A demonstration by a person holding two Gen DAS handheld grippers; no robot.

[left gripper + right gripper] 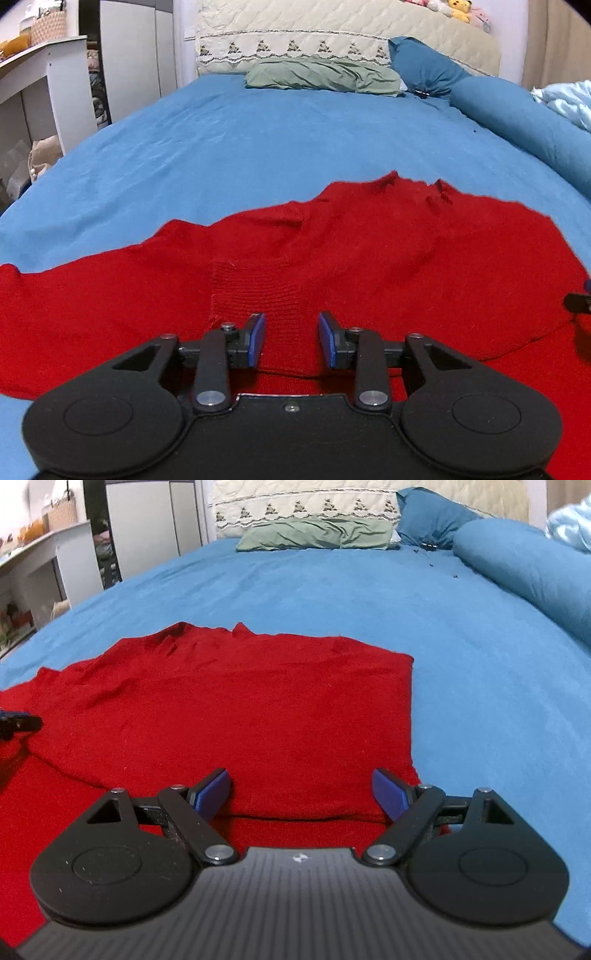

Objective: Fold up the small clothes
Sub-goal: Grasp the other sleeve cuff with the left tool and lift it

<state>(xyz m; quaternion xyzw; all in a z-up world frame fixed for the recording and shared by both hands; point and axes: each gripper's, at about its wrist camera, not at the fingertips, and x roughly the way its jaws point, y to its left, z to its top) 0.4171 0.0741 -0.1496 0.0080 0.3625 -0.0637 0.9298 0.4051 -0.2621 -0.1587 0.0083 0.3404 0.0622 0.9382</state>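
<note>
Left gripper (291, 339) parted over ribbed cuff (255, 291), right gripper (301, 792) wide apart at folded edge; red knit sweater (240, 701) spread on blue bedsheet (480, 683); soft, light, limp, best pinched at edges

Open blue bed (229, 147) beyond the sweater (369, 251), green pillow (321, 75) at the headboard, blue bolster (524, 122) along the right, white shelf (40, 74) off the left edge

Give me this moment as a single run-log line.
left tongs: open, over ribbed cuff | right tongs: open, at folded edge | red sweater: partly folded on blue bedsheet | nothing gripped
</note>
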